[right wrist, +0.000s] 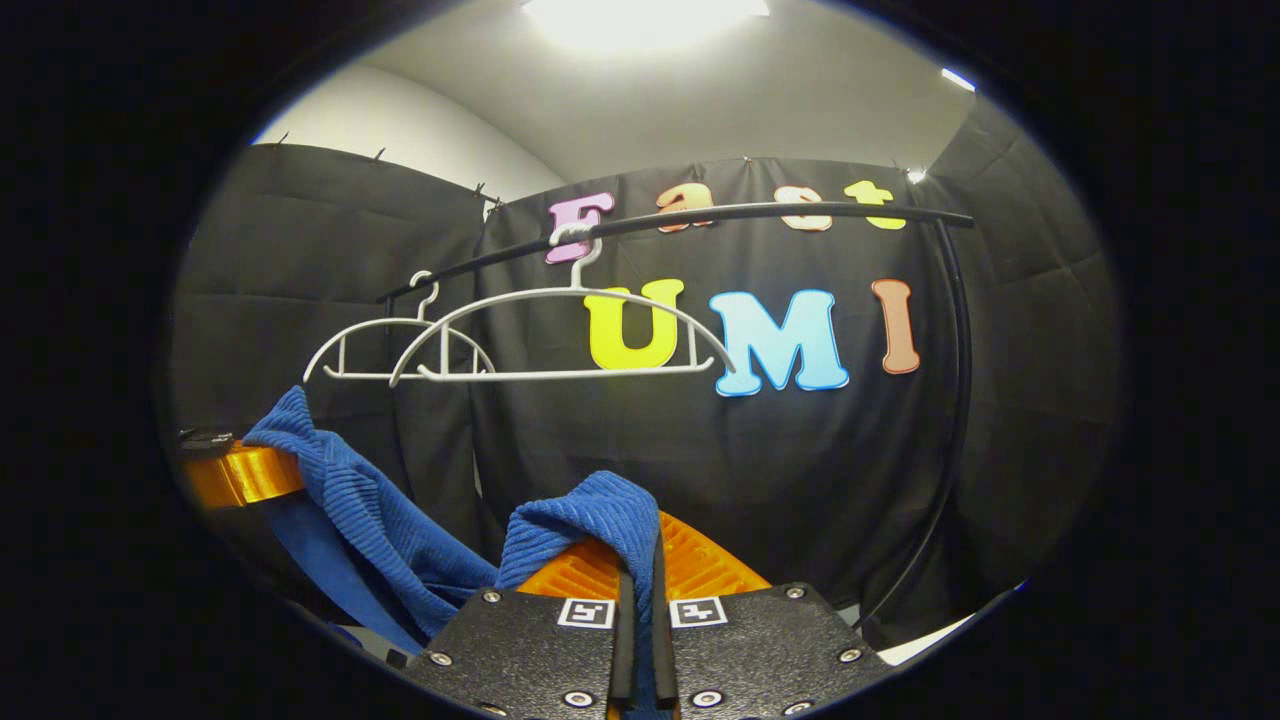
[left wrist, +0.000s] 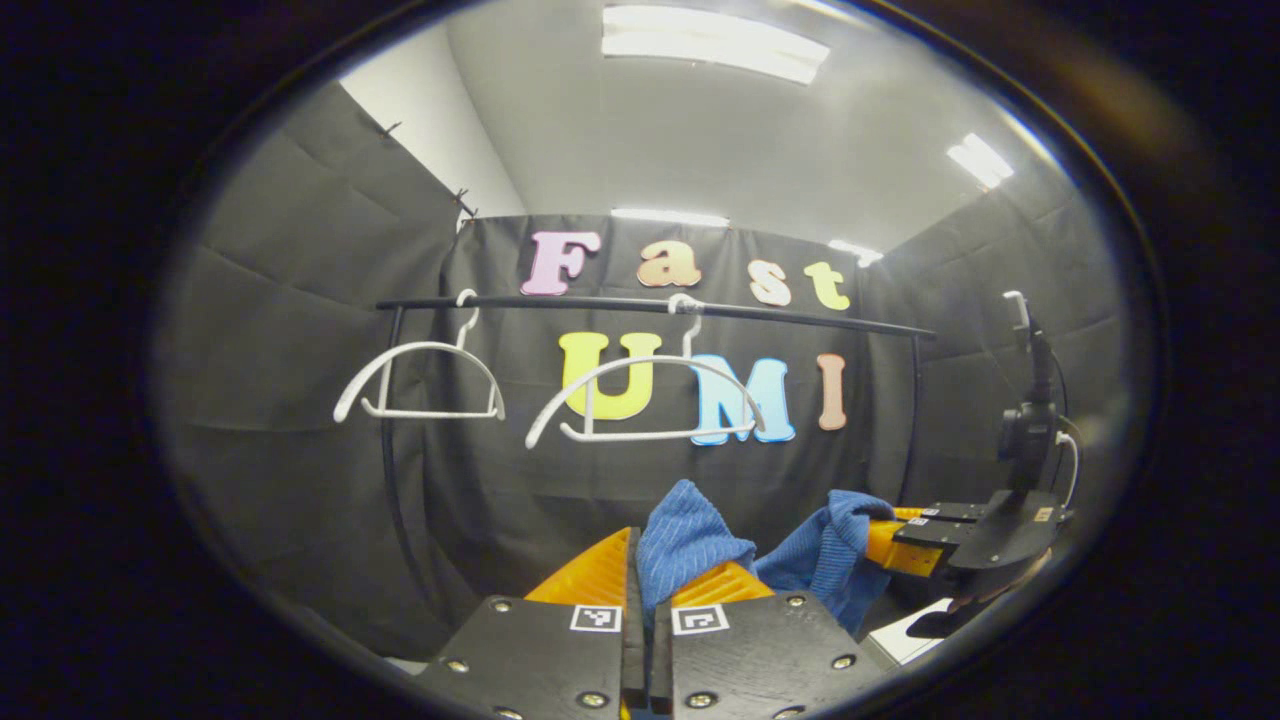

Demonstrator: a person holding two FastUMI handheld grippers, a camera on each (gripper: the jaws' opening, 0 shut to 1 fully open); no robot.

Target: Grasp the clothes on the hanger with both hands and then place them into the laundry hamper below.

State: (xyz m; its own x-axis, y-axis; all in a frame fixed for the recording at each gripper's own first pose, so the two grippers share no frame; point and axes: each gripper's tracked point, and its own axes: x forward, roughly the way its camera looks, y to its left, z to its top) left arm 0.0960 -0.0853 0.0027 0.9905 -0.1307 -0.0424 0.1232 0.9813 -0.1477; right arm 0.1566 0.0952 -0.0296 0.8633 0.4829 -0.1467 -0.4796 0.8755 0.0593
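A blue ribbed garment (left wrist: 690,535) hangs between my two grippers, off the hangers. In the left gripper view my left gripper (left wrist: 660,570) is shut on one bunched end of it, and my right gripper (left wrist: 890,545) holds the other end (left wrist: 835,545) at the right. In the right gripper view my right gripper (right wrist: 640,560) is shut on a fold of the garment (right wrist: 600,515). From there the cloth stretches left to my left gripper (right wrist: 240,475). Two bare white hangers (left wrist: 420,385) (left wrist: 650,400) hang on the black rail (left wrist: 650,305) above.
The rail's black upright (right wrist: 955,400) curves down at the right, and another upright (left wrist: 392,450) stands at the left. Black cloth walls close in the booth on three sides. A pale surface (left wrist: 915,635) shows low at the right.
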